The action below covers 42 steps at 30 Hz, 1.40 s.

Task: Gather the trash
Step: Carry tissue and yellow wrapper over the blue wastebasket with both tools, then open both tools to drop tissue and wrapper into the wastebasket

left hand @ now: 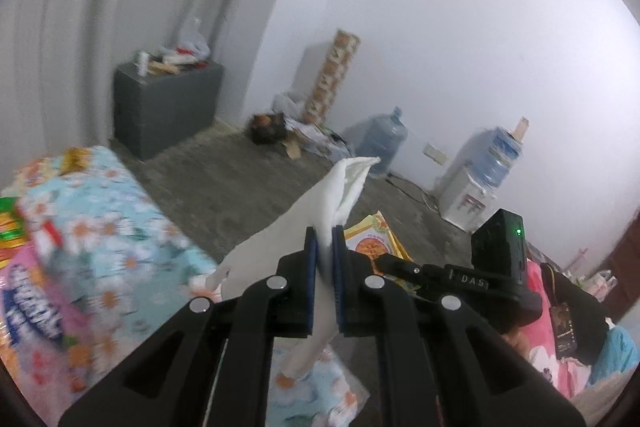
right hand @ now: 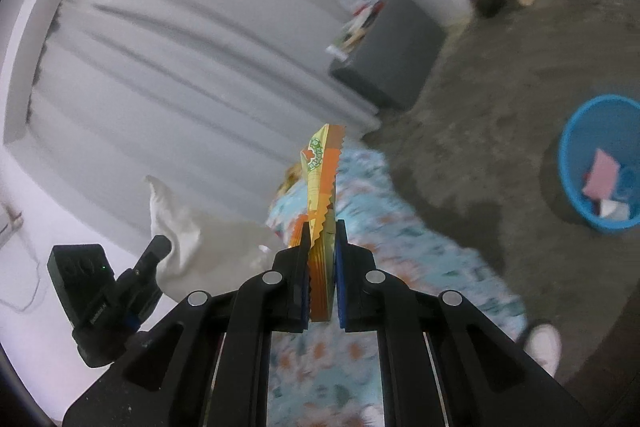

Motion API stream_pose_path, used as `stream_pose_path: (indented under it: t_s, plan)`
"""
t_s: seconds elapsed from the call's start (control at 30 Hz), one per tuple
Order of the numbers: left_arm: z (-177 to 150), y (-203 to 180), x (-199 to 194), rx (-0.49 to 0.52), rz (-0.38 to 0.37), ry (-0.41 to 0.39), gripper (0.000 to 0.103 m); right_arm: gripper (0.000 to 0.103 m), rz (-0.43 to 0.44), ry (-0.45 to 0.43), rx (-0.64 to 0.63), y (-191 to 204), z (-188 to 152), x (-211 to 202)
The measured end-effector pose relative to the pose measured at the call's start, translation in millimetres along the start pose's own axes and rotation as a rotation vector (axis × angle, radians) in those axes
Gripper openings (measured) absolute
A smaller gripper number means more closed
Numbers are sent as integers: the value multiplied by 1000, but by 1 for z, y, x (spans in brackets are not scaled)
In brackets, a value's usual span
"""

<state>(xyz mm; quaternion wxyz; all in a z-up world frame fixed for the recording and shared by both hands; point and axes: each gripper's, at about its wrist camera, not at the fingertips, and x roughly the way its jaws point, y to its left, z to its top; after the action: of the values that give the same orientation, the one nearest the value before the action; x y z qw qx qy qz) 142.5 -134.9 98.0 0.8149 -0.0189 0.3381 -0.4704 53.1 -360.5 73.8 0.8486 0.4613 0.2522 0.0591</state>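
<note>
Left wrist view
Left gripper [left hand: 325, 239]: clenched on a white tissue [left hand: 320, 205], which sticks up past the fingertips and trails down below them.
Below it: a flowered blue cloth [left hand: 100, 211].
Far side: grey box [left hand: 166, 107] heaped with clutter; water dispenser [left hand: 476, 183] by the wall.

Right wrist view
Right gripper [right hand: 323, 243]: pinching an orange snack wrapper [right hand: 322, 187], upright between the pads.
Blue bin [right hand: 600, 163]: on the floor at right, well apart, scraps of paper inside.
</note>
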Motion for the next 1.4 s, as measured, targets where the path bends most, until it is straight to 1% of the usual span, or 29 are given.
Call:
stream_pose_path:
  t_s: [0.13, 0.33, 0.4, 0.43, 0.53, 0.63, 0.8, 0.83, 0.87, 0.9, 0.93, 0.97, 1.03, 1.1, 1.2, 1.27, 1.37, 1.4]
  plan:
    - [10, -16, 56, 8, -57, 88, 7, 8, -81, -66, 38, -27, 10, -19]
    - [18, -45, 147, 41, -125, 212, 7, 8, -275, -172, 123, -82, 26, -42]
    - [18, -56, 187, 50, -142, 264, 7, 8, -324, -185, 156, -102, 31, -43]
    - [17, -61, 199, 51, -147, 279, 7, 8, -341, -187, 175, -113, 33, -44]
    - [13, -76, 256, 66, -154, 339, 7, 9, -392, -184, 223, -144, 41, -39]
    - [10, -84, 299, 69, -160, 377, 8, 9, -431, -177, 269, -172, 46, -35]
    - [-2, -90, 372, 57, -163, 442, 8, 14, -477, -215, 358, -222, 54, -38]
    - [-5, -90, 383, 49, -168, 453, 9, 16, -503, -226, 382, -235, 55, -37]
    - [-9, -89, 396, 32, -178, 463, 16, 21, -523, -232, 407, -249, 55, -33]
    - [-12, -86, 405, 17, -184, 468, 30, 30, -531, -232, 428, -261, 56, -30]
    - [-16, -85, 412, 3, -181, 469, 37, 36, -568, -223, 463, -275, 54, -25]
    - [-19, -82, 417, -14, -163, 462, 45, 40, -599, -215, 484, -282, 53, -24]
    - [-21, -78, 420, -39, -135, 461, 48, 40, -634, -198, 497, -291, 49, -21]
    - [-19, -76, 416, -53, -138, 461, 58, 42, -672, -188, 494, -293, 41, -22]
    - [-10, -76, 402, -25, -124, 428, 64, 45, -681, -192, 478, -285, 34, -26]
    - [0, -78, 386, -7, -118, 389, 67, 47, -693, -207, 460, -275, 30, -29]
    - [19, -80, 353, -19, -133, 315, 72, 50, -709, -244, 429, -258, 24, -35]
    - [25, -80, 343, -25, -144, 299, 73, 50, -709, -255, 419, -258, 24, -36]
